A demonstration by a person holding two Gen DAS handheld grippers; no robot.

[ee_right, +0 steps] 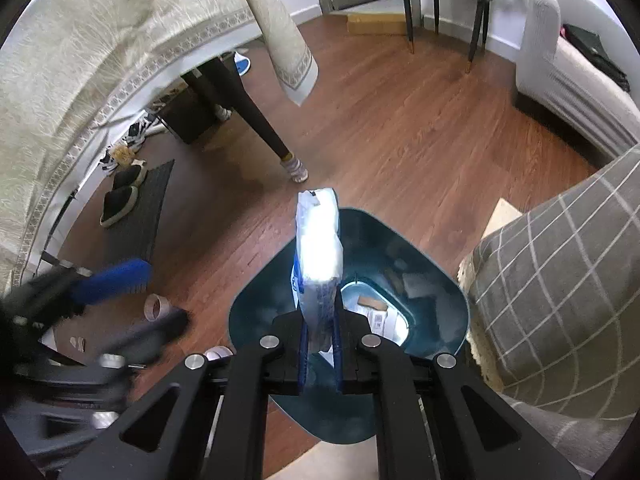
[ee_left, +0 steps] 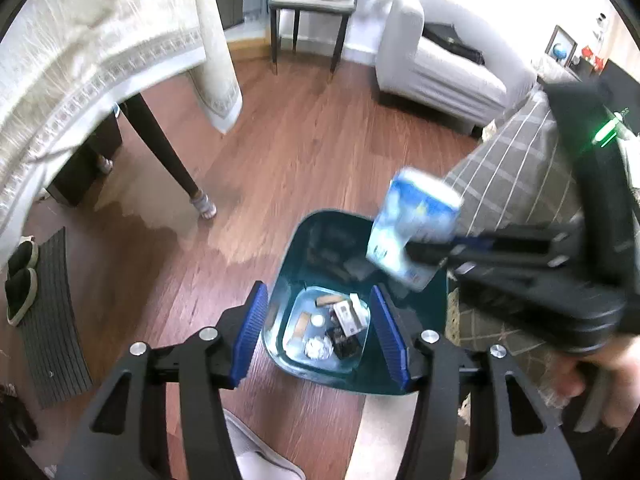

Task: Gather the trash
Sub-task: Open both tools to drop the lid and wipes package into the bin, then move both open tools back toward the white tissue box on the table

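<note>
A dark teal trash bin point(ee_left: 288, 280) point(ee_right: 256, 320) stands on the wood floor, with several bits of trash point(ee_left: 336, 328) at its bottom. My left gripper point(ee_left: 318, 338) hangs above the bin, open, with nothing between its blue pads. My right gripper point(ee_right: 320, 344) is shut on a blue and white packet point(ee_right: 318, 240), which it holds upright over the bin's mouth. In the left wrist view the same packet point(ee_left: 412, 228) shows at the right, pinched by the right gripper point(ee_left: 432, 254).
A table with a cream cloth point(ee_left: 80, 60) and a dark leg point(ee_left: 168, 156) stands to the left. Slippers point(ee_right: 120, 196) and a mat lie under it. A tape roll point(ee_right: 157, 306) lies on the floor. A grey checked cushion point(ee_right: 560, 300) sits right of the bin; a white sofa point(ee_left: 440, 68) beyond.
</note>
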